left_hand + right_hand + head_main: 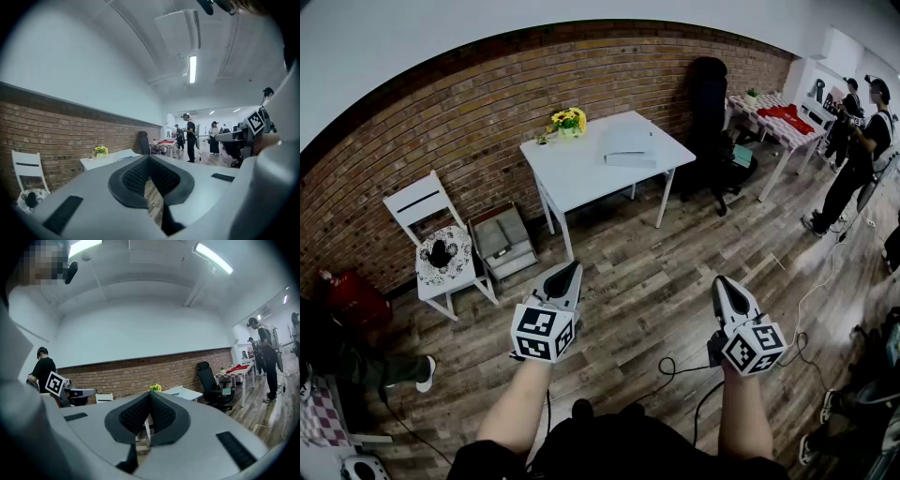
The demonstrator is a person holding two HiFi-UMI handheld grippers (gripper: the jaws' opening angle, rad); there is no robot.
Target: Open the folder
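A pale grey folder (628,147) lies flat and closed on the white table (581,169) by the brick wall, well ahead of both grippers. A pot of yellow flowers (568,121) stands at the table's back edge. My left gripper (570,270) is held out over the wooden floor with its jaws shut and nothing between them. My right gripper (722,282) hangs at the same height to the right, also shut and empty. In the left gripper view the pads (140,174) meet at the tip, and the table (108,158) shows beyond them. The right gripper view shows the same table (185,392) past closed pads (161,411).
A white chair (431,234) and a grey crate (504,242) stand left of the table. A black office chair (710,103) stands to its right, then a second table with red cloth (778,117). People (862,141) stand at the far right. Cables (675,370) run over the floor.
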